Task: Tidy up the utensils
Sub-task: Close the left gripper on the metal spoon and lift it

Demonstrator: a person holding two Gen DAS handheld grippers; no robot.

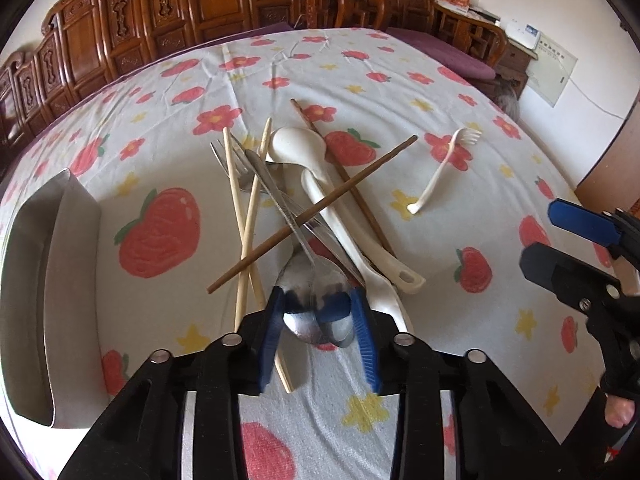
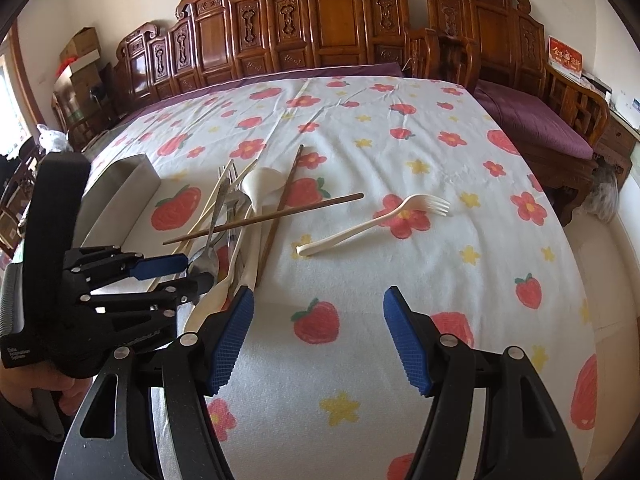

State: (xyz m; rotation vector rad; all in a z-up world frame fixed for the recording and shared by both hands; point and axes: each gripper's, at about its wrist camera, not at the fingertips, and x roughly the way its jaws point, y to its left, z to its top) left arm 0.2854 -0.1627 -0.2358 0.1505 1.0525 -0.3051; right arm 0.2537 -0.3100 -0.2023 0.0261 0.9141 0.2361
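A pile of utensils lies on the flowered tablecloth: pale chopsticks, dark chopsticks, a metal fork, white plastic spoons and two metal spoons. My left gripper points down at the near end of the pile, its blue pads pressing on both sides of the metal spoon bowls. The right wrist view shows the left gripper at the left, closed around a spoon bowl. A white plastic fork lies alone to the right. My right gripper hovers open over bare cloth, holding nothing.
A grey metal tray stands at the left of the pile, also seen as the tray in the right wrist view. Carved wooden benches line the far side, with a purple cushion at the right. The table's right edge drops off near the fork.
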